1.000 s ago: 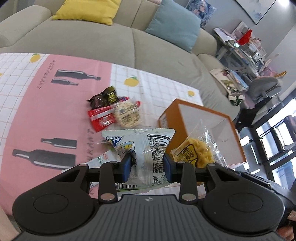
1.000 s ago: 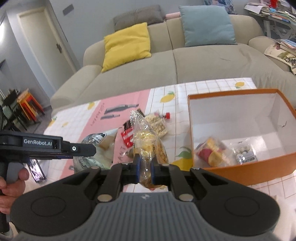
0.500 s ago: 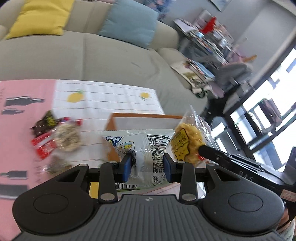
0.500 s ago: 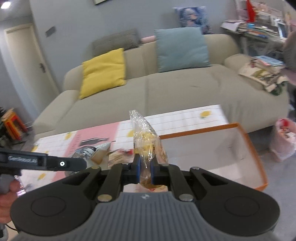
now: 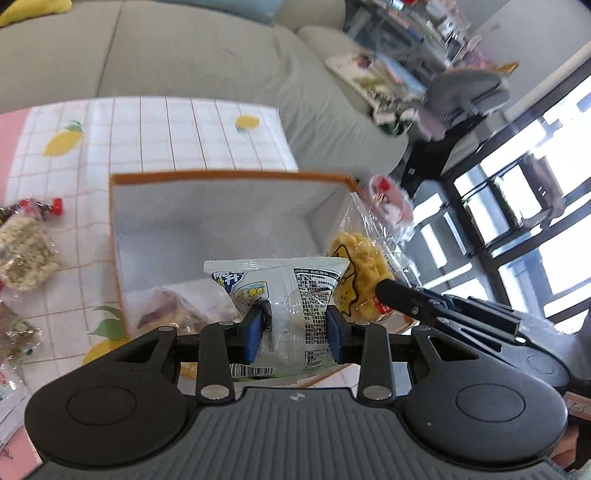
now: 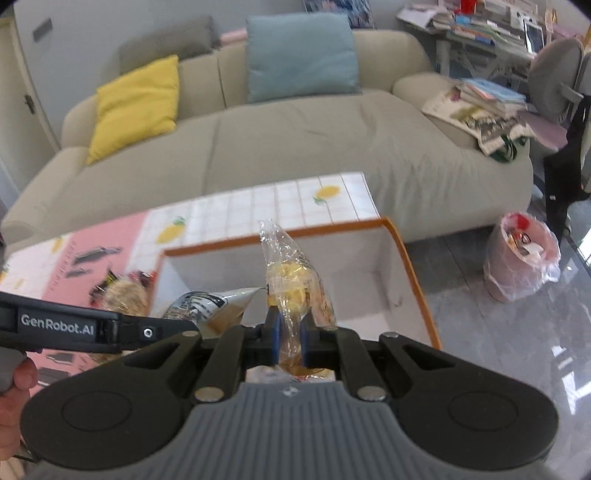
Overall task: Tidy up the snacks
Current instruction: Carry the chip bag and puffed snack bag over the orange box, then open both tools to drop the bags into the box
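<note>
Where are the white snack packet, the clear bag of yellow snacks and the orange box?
white snack packet (image 5: 295, 291), left wrist view, printed middle between the gripper pads.
clear bag of yellow snacks (image 6: 290, 291), right wrist view, yellow contents above the pads.
orange box (image 5: 229, 174), left wrist view, far orange rim.

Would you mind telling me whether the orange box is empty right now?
Not empty. The orange box is open-topped, and a blurred wrapped snack already lies on its floor near the left wall; what it is, I cannot tell.

A beige sofa (image 6: 295, 147) carries a yellow cushion (image 6: 136, 103) and a blue cushion (image 6: 301, 59). A grey office chair (image 6: 554, 77) stands near cluttered shelves (image 6: 480, 22). Daylight enters large dark-framed windows (image 5: 517, 206) onto glossy grey floor (image 6: 498, 332).
</note>
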Demonstrator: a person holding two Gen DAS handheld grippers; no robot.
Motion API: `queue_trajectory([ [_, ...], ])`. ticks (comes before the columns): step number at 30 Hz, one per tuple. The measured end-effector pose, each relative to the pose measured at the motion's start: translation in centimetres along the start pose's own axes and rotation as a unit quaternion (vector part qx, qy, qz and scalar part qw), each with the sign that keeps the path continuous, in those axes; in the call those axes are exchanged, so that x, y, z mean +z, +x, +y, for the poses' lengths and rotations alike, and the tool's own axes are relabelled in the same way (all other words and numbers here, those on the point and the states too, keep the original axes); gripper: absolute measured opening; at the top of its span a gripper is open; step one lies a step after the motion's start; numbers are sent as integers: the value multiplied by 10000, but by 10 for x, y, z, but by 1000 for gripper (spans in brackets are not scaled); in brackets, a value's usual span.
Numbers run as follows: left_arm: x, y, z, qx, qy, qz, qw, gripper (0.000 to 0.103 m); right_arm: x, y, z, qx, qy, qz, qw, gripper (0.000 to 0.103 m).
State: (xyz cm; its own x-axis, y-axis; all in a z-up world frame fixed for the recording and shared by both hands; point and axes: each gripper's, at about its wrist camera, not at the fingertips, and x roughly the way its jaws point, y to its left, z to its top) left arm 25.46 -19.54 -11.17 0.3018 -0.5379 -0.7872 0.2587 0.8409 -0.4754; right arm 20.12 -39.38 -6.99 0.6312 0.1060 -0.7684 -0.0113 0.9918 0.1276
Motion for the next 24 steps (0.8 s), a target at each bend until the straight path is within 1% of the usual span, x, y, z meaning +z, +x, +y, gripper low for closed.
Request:
queue_trajectory([
  [3, 2, 20, -2, 81, 16, 209, 9997, 40, -3, 17, -10, -89, -18, 239, 9997, 7],
  [8, 1, 45, -1, 238, 36, 536, 9983, 40, -6, 42, -21, -110, 44, 567, 9983, 7],
  [11, 0, 54, 1, 322, 11, 698, 9970, 40, -10, 53, -25, -91, 66, 752, 9971, 8],
  [16, -4, 65, 6, 388, -95, 859, 9955, 42, -15, 65, -24, -95, 43, 982, 9951, 8],
  [17, -4, 68, 5, 413, -101, 889, 9951, 44, -16, 67, -23, -96, 26, 1009, 9948, 8],
  [18, -5, 69, 6, 431, -107, 930, 9947, 50, -16, 68, -22, -88, 2, 1024, 9947, 8],
  [20, -5, 70, 9, 530, -124, 969, 9938, 54, -17, 71, -20, -96, -45, 1069, 9942, 9],
  [22, -6, 69, 11, 598, -149, 958, 9935, 63, -18, 73, -18, -143, -90, 1105, 9937, 9],
  [24, -7, 66, 14, 639, -190, 944, 9933, 68, -19, 74, -19, -139, -59, 1166, 9931, 11],
])
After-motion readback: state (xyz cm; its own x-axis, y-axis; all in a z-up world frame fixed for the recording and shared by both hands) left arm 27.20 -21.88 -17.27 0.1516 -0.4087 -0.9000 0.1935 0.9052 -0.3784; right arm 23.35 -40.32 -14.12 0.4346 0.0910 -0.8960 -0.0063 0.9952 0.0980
